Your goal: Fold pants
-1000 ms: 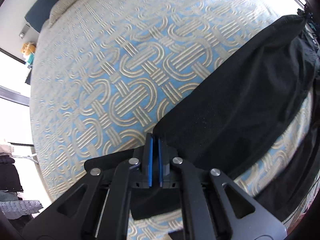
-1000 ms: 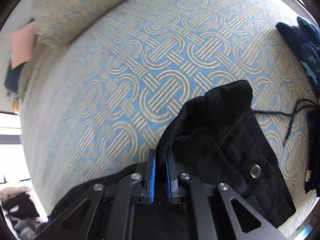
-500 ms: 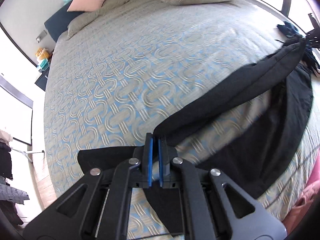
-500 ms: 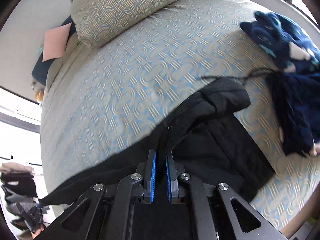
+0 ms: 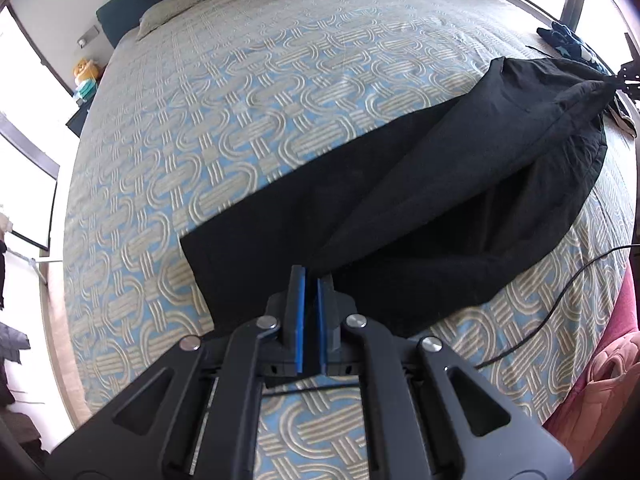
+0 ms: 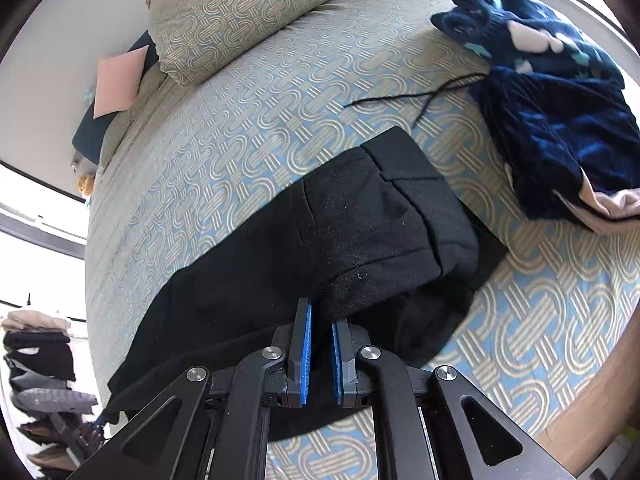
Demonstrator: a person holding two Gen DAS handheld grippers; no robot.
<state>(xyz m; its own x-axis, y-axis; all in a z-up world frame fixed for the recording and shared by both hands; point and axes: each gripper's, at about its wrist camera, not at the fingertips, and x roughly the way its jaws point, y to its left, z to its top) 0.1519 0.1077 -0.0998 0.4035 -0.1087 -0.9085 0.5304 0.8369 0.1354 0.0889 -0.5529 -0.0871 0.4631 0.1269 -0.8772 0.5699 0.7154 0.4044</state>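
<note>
Black pants [image 5: 420, 200] lie on the bed [image 5: 240, 100], long axis running from left claw [image 5: 311, 280], clamped on the hem end, toward right claw [image 6: 321, 312], clamped near the waistband [image 6: 416, 184].

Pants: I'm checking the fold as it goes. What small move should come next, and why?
Probably lower both ends onto the bedspread. The left hand-held gripper pinches a leg end and the right hand-held gripper the waist end of the black pants, whose upper layer is lifted over the lower layer, not flat.
</note>
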